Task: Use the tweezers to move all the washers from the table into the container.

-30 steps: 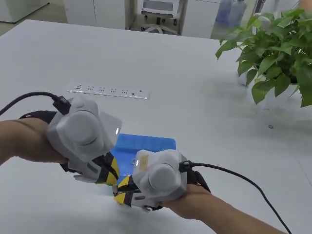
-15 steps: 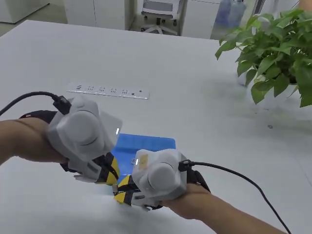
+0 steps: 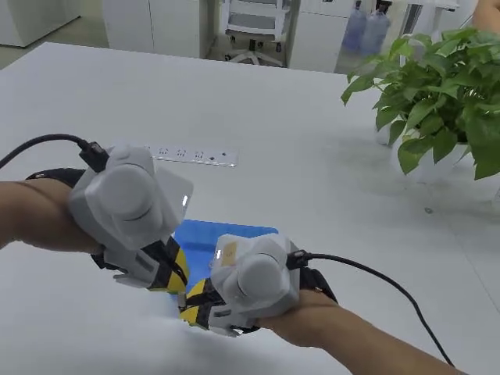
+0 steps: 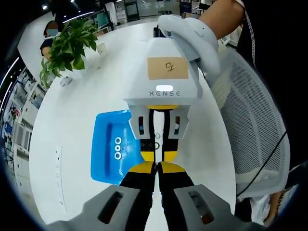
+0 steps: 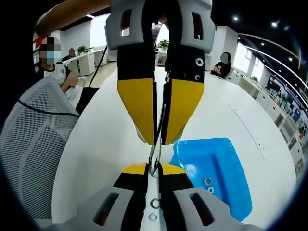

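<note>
Two grippers work here, the left gripper (image 4: 156, 166) and the right gripper (image 5: 150, 169), with one pair of tweezers (image 5: 158, 132) between them. One blue tray (image 4: 101, 166) holds three washers (image 4: 118, 148), at 9 o'clock in the left gripper view. Two more washers (image 5: 155, 203) lie on the table (image 3: 328, 172), at 6 o'clock in the right gripper view. In the head view there is one power strip (image 3: 191, 155), one potted plant (image 3: 437, 101) at 2 o'clock and one office chair (image 3: 254, 23) at 12 o'clock.

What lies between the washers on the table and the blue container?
Nothing visible does. In the right gripper view, two washers lie on the white table below the right hand-held gripper, and the blue container sits close beside them. The tweezers are above, clamped by it and the left hand-held gripper.
</note>
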`<state>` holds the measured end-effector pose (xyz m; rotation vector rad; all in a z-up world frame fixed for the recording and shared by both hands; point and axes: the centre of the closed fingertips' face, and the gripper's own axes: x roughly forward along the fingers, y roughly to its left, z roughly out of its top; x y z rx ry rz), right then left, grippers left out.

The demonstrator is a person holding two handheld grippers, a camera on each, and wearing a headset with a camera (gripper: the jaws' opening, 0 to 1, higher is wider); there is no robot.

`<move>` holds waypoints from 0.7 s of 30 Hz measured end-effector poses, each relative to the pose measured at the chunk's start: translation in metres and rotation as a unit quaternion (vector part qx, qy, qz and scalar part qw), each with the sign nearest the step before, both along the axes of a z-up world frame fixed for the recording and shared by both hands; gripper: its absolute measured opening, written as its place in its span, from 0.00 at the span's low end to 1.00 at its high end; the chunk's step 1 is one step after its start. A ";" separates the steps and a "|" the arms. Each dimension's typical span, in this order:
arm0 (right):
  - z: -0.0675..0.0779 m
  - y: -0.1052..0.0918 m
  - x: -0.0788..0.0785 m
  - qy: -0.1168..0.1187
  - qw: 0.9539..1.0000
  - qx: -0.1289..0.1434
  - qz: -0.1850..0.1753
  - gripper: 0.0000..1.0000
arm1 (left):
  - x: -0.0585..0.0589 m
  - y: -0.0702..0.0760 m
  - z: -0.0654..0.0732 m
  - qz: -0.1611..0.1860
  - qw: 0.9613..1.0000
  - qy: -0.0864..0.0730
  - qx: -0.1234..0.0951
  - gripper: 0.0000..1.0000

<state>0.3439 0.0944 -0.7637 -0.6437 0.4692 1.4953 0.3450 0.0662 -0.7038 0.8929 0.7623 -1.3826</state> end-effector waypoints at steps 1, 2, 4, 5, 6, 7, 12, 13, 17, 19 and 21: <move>0.001 0.000 0.000 -0.002 1.000 0.000 0.001 0.09 | 0.000 0.000 0.002 0.000 1.000 0.000 0.000 0.06; 0.002 0.000 0.000 -0.003 1.000 0.000 0.001 0.09 | -0.001 0.000 0.003 0.000 1.000 0.000 0.000 0.06; 0.007 0.000 0.000 -0.004 1.000 0.001 0.002 0.09 | -0.002 0.000 0.008 0.001 1.000 -0.001 0.000 0.06; 0.008 0.000 0.000 -0.005 1.000 0.001 0.002 0.09 | -0.002 0.000 0.009 0.001 1.000 -0.001 0.000 0.06; 0.010 0.000 0.000 -0.006 1.000 0.001 0.002 0.09 | -0.003 -0.001 0.012 0.001 1.000 -0.002 0.000 0.06; 0.013 0.000 0.000 -0.011 1.000 0.001 0.004 0.09 | -0.003 -0.001 0.014 0.001 1.000 -0.002 0.000 0.06; 0.023 0.001 0.001 -0.017 1.000 0.001 0.007 0.09 | -0.004 -0.001 0.023 0.000 1.000 -0.006 0.000 0.06; 0.025 0.001 0.001 -0.016 1.000 0.002 0.007 0.09 | -0.003 -0.001 0.025 0.001 1.000 -0.006 -0.001 0.06; 0.033 0.001 0.004 -0.021 1.000 0.002 0.009 0.09 | -0.002 -0.002 0.034 0.002 1.000 -0.011 -0.001 0.06; 0.037 0.001 0.006 -0.026 1.000 0.003 0.010 0.09 | -0.001 -0.001 0.038 0.002 1.000 -0.016 -0.001 0.06; 0.040 0.001 0.007 -0.027 1.000 0.002 0.009 0.09 | 0.001 -0.002 0.042 0.001 1.000 -0.019 0.001 0.06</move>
